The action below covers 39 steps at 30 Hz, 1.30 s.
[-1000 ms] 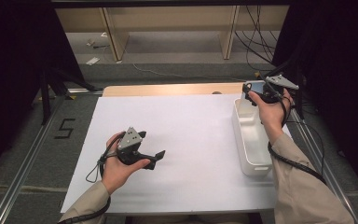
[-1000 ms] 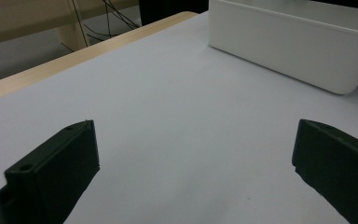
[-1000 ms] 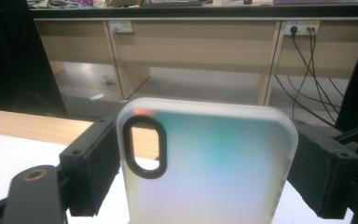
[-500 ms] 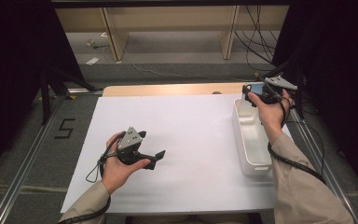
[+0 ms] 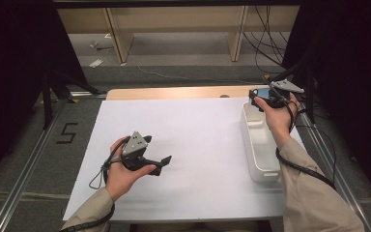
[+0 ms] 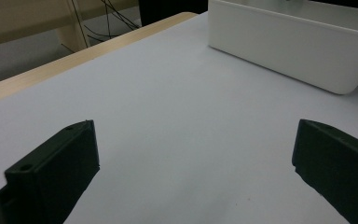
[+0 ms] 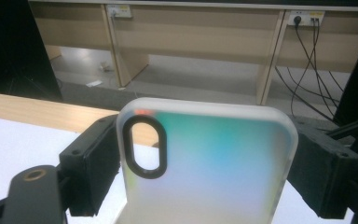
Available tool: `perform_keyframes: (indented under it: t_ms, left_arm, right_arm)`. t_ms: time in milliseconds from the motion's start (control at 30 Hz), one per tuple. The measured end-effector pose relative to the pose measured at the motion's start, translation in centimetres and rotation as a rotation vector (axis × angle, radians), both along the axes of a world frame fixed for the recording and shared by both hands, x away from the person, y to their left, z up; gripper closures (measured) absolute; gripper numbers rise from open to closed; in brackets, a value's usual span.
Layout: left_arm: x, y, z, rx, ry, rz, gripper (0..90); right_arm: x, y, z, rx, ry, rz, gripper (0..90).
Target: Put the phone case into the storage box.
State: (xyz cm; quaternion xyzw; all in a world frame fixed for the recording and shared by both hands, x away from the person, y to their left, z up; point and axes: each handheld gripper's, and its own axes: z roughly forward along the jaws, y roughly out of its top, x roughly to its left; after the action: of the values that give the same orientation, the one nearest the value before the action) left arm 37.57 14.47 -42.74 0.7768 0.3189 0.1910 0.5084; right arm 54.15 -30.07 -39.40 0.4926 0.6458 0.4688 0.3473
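Change since the earlier frame: the right hand-held gripper (image 5: pixel 260 98) sits a shade lower over the far end of the white bin (image 5: pixel 252 145); the left hand-held gripper (image 5: pixel 163 161) is unmoved.

Item: phone case (image 7: pixel 205 168), translucent, tinted green to blue, with an oval black-rimmed camera cut-out at its upper left. Position: upright, clamped by its two side edges between the jaws of the right hand-held gripper, held above the bin's far end.

Item: left hand-held gripper, jaws spread wide, holding nothing, resting low over the white sheet on the desk (image 5: pixel 183 130), well apart from the bin.

Item: white bin, oblong, at the right edge of the desk, lengthwise front to back.
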Motion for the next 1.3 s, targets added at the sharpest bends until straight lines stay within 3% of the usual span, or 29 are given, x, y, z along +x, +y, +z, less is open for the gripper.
perform_keyframes:
  t_ms: [1300]
  left_arm:
    - [0.0, -0.1, 0.0, 0.0, 0.0, -0.003, 0.0]
  right_arm:
    - [0.7, 0.8, -1.9, -0.051, 0.072, 0.012, 18.2]
